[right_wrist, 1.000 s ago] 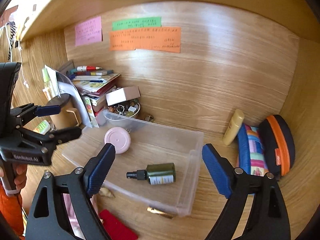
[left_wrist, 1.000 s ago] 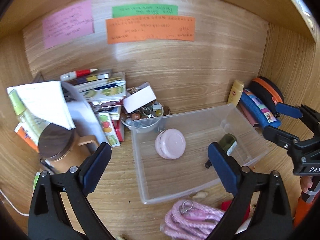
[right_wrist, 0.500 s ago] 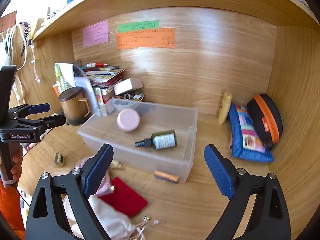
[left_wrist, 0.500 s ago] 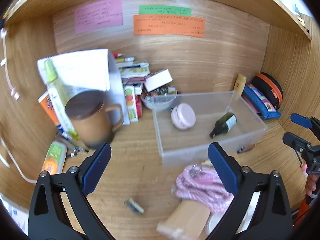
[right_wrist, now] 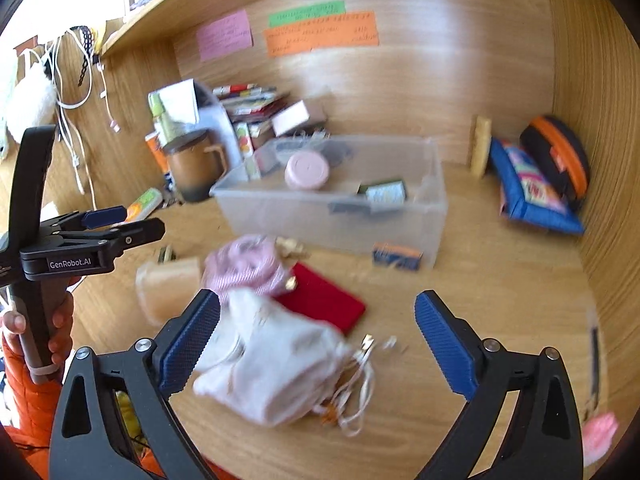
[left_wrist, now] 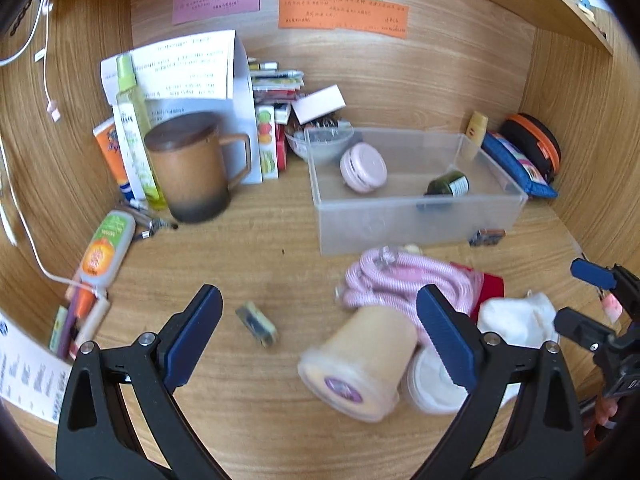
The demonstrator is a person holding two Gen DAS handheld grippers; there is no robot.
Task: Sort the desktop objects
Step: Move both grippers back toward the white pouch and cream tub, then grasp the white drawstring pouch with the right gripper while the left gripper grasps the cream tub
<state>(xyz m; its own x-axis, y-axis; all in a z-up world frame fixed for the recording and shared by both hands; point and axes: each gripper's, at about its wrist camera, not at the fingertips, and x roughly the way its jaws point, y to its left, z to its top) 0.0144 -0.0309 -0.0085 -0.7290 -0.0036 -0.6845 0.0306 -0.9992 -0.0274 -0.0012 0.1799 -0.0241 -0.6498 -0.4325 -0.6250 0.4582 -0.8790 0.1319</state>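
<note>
**A:** How far along is the sorting, working left to right from the clear plastic bin (left_wrist: 416, 216)?

**B:** Early, I'd judge. Only two things lie inside the bin: a round pink case (left_wrist: 363, 167) toward its left end and a dark green dropper bottle (left_wrist: 447, 186) on its side toward the right. Everything else is outside it.

**A:** What's left of the bin?

**B:** Far left, an orange-labelled tube (left_wrist: 105, 249) lies flat on the desk, with a brown lidded mug (left_wrist: 190, 168) standing between it and the bin. In front of the bin, toward the left, is a small dark block (left_wrist: 256, 323), too blurred to name.

**A:** And directly in front?

**B:** A cream tub (left_wrist: 358, 364) tipped on its side, a coiled pink rope (left_wrist: 400, 280) touching it from behind, a red pouch (right_wrist: 320, 300) and a white drawstring bag (right_wrist: 272, 360) with its cords trailing. A small orange-and-blue item (right_wrist: 397, 256) sits against the bin's front wall.

**A:** Right of the bin?

**B:** A yellow tube (left_wrist: 476, 130) standing by the back wall, then a blue patterned pouch (left_wrist: 516, 164) and a black-and-orange case (left_wrist: 534, 146) in the corner.

**A:** The tools?

**B:** The left gripper (left_wrist: 320, 336) is spread wide with nothing clamped; the block and tub lie beyond its fingers. The right gripper (right_wrist: 318, 340) has just been widening its jaws, and they stand apart over the white bag, whose soft cloth looks slack and likely to sag when lifted. It isn't pinched yet.
</note>
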